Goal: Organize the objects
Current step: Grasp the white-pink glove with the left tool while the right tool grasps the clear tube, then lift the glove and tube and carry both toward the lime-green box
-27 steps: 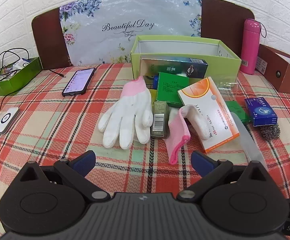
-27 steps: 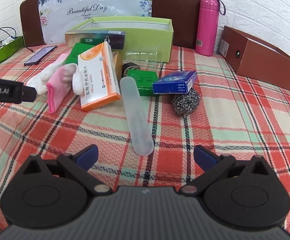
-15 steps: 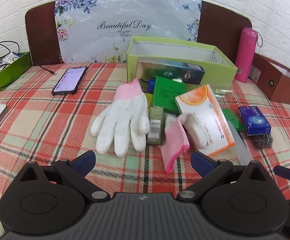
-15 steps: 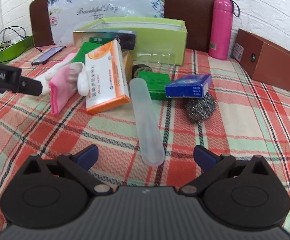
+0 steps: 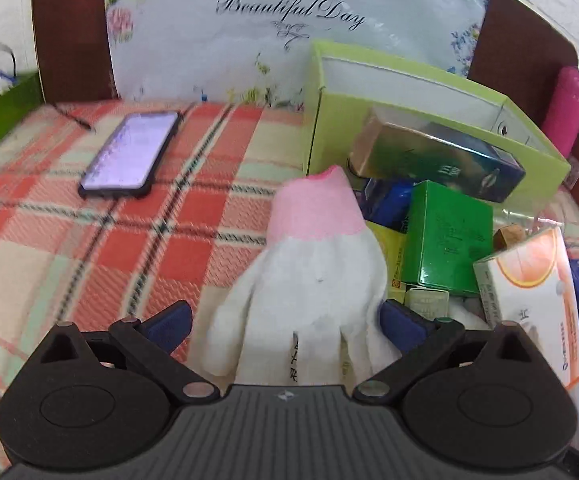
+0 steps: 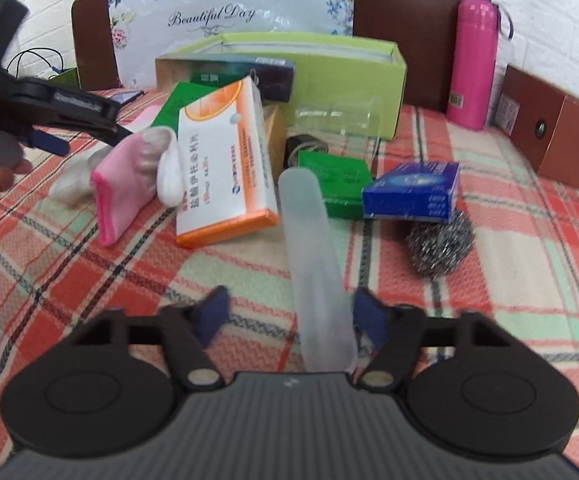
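Left wrist view first: the left claw [image 5: 285,322] is spread to its widest, blue pads either side of a white knitted glove [image 5: 309,292] with a soft pink cuff, lying flat on the tabletop [image 5: 89,248], nothing pressed yet. That cloth is woven plaid, red, cream and mint. Just right of the glove sits a jumble of cartons: a glossy green box [image 5: 447,236], a white-and-orange medicine box [image 5: 529,304] tilted on edge, and beyond them a long metallic-sheen carton [image 5: 437,156] leaning against the lime-green open cardboard box [image 5: 429,92]. Far left, a flat dark phone [image 5: 129,156] with its screen lit.

Over to the right wrist view: the right claw [image 6: 291,314] is partly closed around the near end of a long, frosted, translucent plastic case [image 6: 313,264] with rounded ends; the right pad sits against it, the left pad stands a little apart. Right of the case, a wiry steel scourer ball [image 6: 439,246] sits tucked under a blue rectangular box [image 6: 411,194]. Left, a second glove [image 6: 133,184], crumpled, rests against the orange box. Far right, a smooth pink cylindrical flask [image 6: 473,62] stands upright by a brown cardboard box [image 6: 561,136].
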Demonstrator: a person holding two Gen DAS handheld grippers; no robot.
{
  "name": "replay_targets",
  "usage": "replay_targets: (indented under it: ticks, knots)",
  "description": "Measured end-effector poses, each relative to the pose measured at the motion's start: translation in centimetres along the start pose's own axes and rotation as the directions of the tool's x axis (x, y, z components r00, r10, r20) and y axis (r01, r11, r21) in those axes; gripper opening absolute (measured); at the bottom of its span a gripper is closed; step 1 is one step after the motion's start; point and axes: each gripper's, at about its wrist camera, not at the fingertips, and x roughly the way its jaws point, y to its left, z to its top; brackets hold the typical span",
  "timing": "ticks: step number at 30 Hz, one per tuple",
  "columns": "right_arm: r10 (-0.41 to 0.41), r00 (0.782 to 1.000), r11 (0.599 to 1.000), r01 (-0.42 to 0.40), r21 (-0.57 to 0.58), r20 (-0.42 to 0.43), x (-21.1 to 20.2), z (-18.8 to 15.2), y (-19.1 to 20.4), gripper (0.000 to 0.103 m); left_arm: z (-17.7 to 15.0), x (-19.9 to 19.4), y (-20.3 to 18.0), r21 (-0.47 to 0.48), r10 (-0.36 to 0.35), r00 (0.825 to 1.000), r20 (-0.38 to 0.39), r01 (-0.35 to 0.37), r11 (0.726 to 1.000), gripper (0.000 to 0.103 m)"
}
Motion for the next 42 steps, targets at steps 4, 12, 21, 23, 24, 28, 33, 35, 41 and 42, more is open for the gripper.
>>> replay_targets:
  ticks: [4,12,21,23,24,28,33,35,41,42]
  knots:
    - [0.055,0.999,0.999,-0.055,-0.004,-0.005,-1.7,-0.6,0.0,0.027,-1.2,-2.3,1.6,-0.09,-0.157,0.988,0.007,0.157,0.983,0.031]
    - [0.109,0.992,0.993,-0.112,-0.042,-0.068,-4.4,-2.1,0.5,0.031,-6.8,-10.1,-0.8,0.095,-0.198,0.974,-0.111,0.209,0.973,0.021]
    - [0.067,0.997,0.997,-0.068,-0.027,-0.04,-3.7,-1.6,1.0,0.049,-5.1,-8.3,-1.7,0.099,-0.093,0.994,-0.055,0.099,0.99,0.069]
    - [0.063,0.997,0.998,-0.064,-0.008,-0.035,-3.4,-1.4,1.1,0.049,-5.7,-7.7,-1.9,0.12,-0.079,0.994,-0.078,0.088,0.989,0.069]
    - [0.068,0.997,0.998,-0.068,-0.004,-0.034,-3.2,-1.5,1.1,0.049,-6.1,-7.6,-1.7,0.123,-0.061,0.995,-0.073,0.069,0.99,0.069]
    - [0.059,0.998,0.997,-0.06,-0.04,-0.035,-2.3,-1.6,1.4,0.046,-6.6,-7.3,-0.6,0.066,-0.043,0.996,-0.072,0.047,0.997,0.067]
    - [0.067,0.996,0.997,-0.069,-0.028,-0.053,-4.0,-1.6,0.5,0.026,-6.0,-8.2,-0.5,0.024,-0.164,0.977,-0.136,0.168,0.985,0.004]
    - [0.071,0.997,0.997,-0.072,-0.017,-0.028,-5.6,-1.1,-0.2,0.026,-5.4,-9.6,-1.3,0.023,-0.222,0.969,-0.11,0.225,0.974,0.004]
    - [0.1,0.988,0.995,-0.096,-0.035,0.117,-8.7,3.8,-1.4,0.026,-0.5,-12.9,-4.8,0.098,-0.381,0.924,0.029,0.377,0.921,0.004]
    - [0.114,0.983,0.993,-0.111,-0.03,0.141,-8.7,5.0,-1.6,0.026,0.6,-13.0,-5.3,0.105,-0.406,0.913,0.041,0.4,0.91,0.004]
